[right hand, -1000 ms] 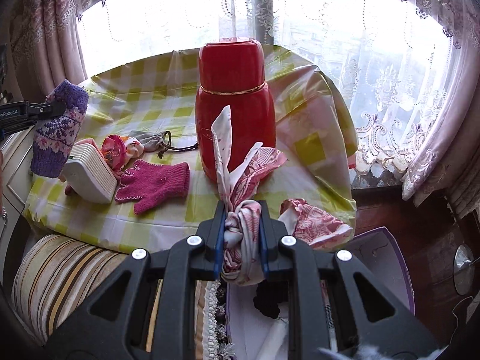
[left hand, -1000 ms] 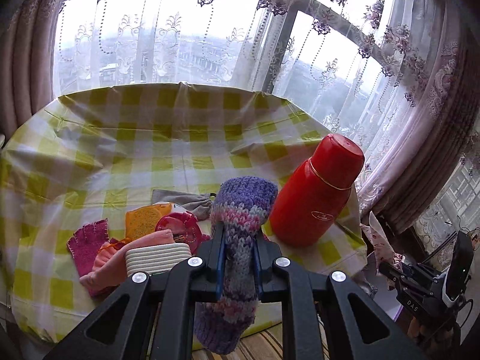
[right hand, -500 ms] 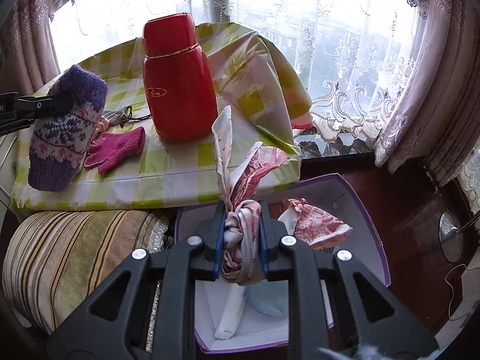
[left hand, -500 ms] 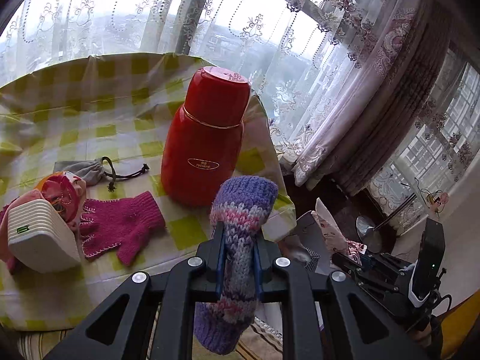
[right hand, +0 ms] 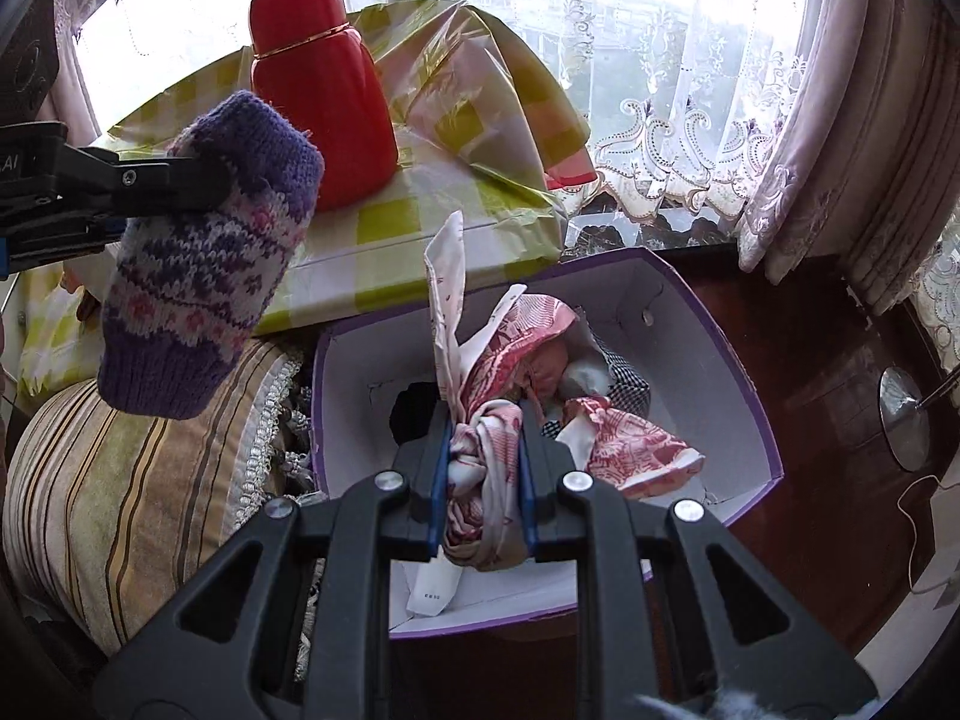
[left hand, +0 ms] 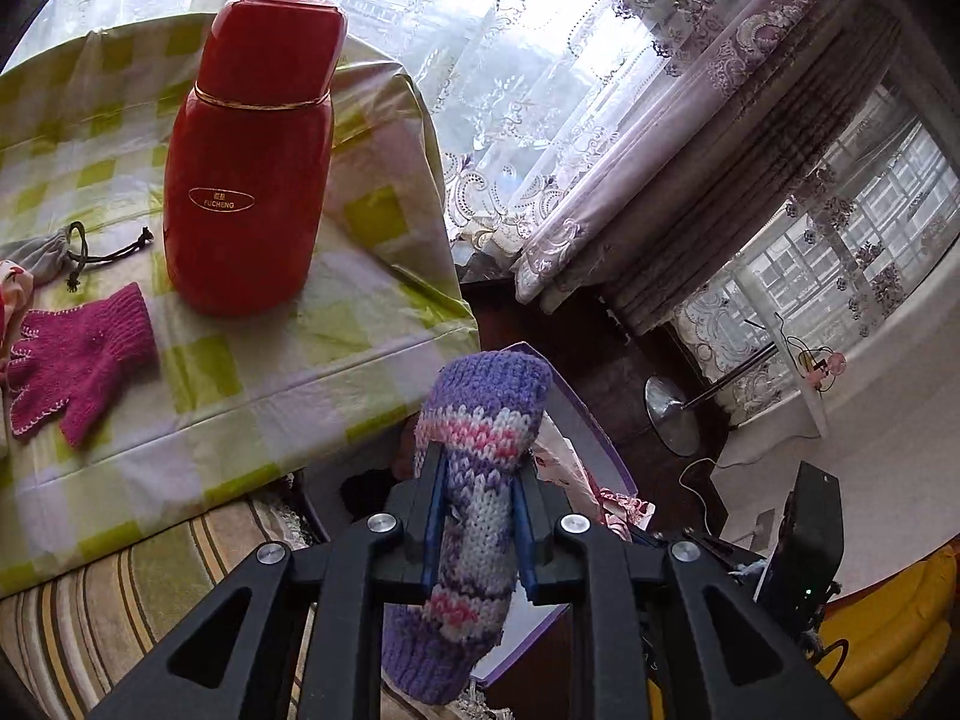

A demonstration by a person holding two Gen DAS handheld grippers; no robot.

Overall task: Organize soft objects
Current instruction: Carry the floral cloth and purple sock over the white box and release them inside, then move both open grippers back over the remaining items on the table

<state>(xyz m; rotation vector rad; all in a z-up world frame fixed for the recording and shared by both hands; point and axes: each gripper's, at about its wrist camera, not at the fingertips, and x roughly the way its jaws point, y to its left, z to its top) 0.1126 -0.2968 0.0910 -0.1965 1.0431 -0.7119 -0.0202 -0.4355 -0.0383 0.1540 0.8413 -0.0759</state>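
Box below both grippers: scarf nearly over it, mitten short of its rim.

Right gripper [right hand: 483, 480], clamped on the knotted red-and-white scarf [right hand: 498, 414], hangs over the open purple box [right hand: 726, 324] at lower centre of the right wrist view, with clothing already inside and bare room along its right wall. Left gripper [left hand: 477, 507] has the purple knitted mitten [left hand: 480, 462] between its jaws, which are opening; the mitten's long axis runs upright, cuff hanging down. In the right view it sits at left, over the striped cushion [right hand: 120, 480], so the right hand is nearer. Worktop [left hand: 252, 384] edge and red flask [left hand: 252, 156] stand close above the box, crowding the left approach.
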